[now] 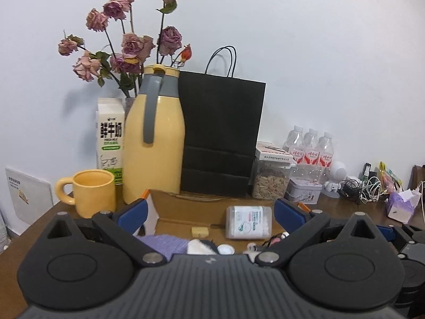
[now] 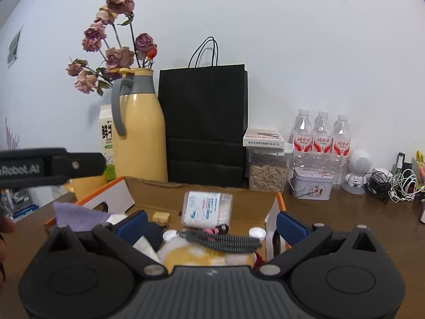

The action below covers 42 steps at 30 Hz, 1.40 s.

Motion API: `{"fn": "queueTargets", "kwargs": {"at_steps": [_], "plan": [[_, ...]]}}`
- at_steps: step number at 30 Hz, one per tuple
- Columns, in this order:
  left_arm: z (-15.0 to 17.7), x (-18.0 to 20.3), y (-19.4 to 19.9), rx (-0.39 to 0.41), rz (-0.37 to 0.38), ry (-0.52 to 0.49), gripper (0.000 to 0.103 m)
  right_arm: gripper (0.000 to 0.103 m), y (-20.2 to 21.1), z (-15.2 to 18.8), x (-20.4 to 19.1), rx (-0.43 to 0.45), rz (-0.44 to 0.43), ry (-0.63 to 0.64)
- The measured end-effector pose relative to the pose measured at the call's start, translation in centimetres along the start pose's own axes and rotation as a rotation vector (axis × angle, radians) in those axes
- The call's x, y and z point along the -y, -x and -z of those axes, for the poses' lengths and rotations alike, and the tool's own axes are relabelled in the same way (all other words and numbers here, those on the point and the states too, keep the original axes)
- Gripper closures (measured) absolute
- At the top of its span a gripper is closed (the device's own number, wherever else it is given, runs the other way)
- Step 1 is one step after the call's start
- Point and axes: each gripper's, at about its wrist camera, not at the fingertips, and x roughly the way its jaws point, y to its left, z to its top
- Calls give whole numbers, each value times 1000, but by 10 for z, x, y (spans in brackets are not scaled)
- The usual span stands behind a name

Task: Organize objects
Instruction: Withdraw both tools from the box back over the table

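So the cardboard box (image 2: pixel 202 194) sat open on the table (image 2: pixel 345 212), right in front of the black paper bag (image 2: pixel 203 122), with a cotton swab jar (image 2: pixel 205 208) lying inside it. My right gripper (image 2: pixel 211 224) and left gripper (image 1: pixel 209 212) both hung spread wide over the box, holding nothing.

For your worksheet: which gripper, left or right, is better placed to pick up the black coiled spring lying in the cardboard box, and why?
Probably the right gripper: its open fingers frame the black coiled spring, which lies just ahead in the cardboard box. The left gripper, also open, shows no spring in its view.
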Motion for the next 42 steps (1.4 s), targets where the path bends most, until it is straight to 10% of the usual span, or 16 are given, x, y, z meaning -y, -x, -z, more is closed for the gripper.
{"fn": "queueTargets", "kwargs": {"at_steps": [29, 42], "plan": [[92, -68, 80, -291, -163, -48, 0, 0, 60, 88, 3, -204, -26, 23], [105, -51, 34, -380, -157, -76, 0, 0, 55, 90, 4, -232, -26, 10]]}}
